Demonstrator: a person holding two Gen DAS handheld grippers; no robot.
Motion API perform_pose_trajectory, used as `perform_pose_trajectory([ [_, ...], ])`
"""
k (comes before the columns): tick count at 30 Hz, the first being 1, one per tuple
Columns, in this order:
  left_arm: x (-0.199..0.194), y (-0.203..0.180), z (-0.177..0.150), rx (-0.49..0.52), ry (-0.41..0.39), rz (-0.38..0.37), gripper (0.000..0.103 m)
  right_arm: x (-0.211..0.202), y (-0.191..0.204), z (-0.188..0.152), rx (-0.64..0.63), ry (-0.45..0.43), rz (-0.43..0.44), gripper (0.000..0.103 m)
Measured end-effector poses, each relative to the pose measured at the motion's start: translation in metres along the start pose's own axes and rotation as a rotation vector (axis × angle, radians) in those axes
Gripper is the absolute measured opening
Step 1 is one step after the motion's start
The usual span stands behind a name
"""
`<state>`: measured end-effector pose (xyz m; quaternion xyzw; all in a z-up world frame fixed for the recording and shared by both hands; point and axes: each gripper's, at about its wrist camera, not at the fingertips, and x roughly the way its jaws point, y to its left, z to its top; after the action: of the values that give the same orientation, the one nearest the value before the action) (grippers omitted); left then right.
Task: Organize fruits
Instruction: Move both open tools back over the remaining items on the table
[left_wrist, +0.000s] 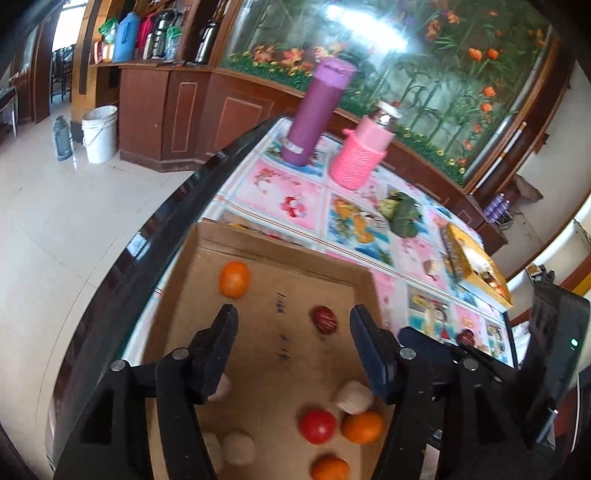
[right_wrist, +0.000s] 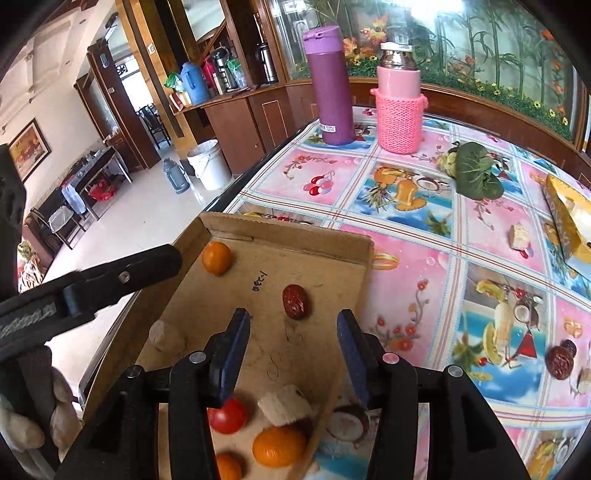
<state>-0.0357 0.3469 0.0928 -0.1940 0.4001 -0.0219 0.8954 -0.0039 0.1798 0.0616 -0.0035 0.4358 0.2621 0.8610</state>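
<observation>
Now parted and empty over the box (right_wrist: 295, 236): left gripper (left_wrist: 291, 314), right gripper (right_wrist: 293, 317), date (right_wrist: 295, 301) just ahead between fingers, sorted fruit below, likely awaiting more.

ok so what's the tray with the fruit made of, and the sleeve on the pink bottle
The tray looks like plain brown corrugated cardboard: matte, with folded edges and pen marks. The sleeve on the pink bottle looks like knitted yarn, showing ribbed stitches; the exact fibre can't be told.
</observation>
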Motion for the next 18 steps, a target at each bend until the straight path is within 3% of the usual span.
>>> perform_pose_trajectory([
  [5,-0.033,-0.024,-0.035,0.034,-0.067,0.037,0.067,-0.027,-0.016,-0.023,0.02,-0.022,-0.031,0.054],
  [8,-0.055,-0.03,-0.066,0.023,-0.131,0.074,0.079,-0.048,-0.035,-0.049,0.083,-0.053,-0.061,0.062],
  [18,-0.063,-0.072,-0.112,0.146,-0.158,0.158,0.079,-0.099,-0.08,-0.13,0.313,-0.126,-0.14,0.065],
])
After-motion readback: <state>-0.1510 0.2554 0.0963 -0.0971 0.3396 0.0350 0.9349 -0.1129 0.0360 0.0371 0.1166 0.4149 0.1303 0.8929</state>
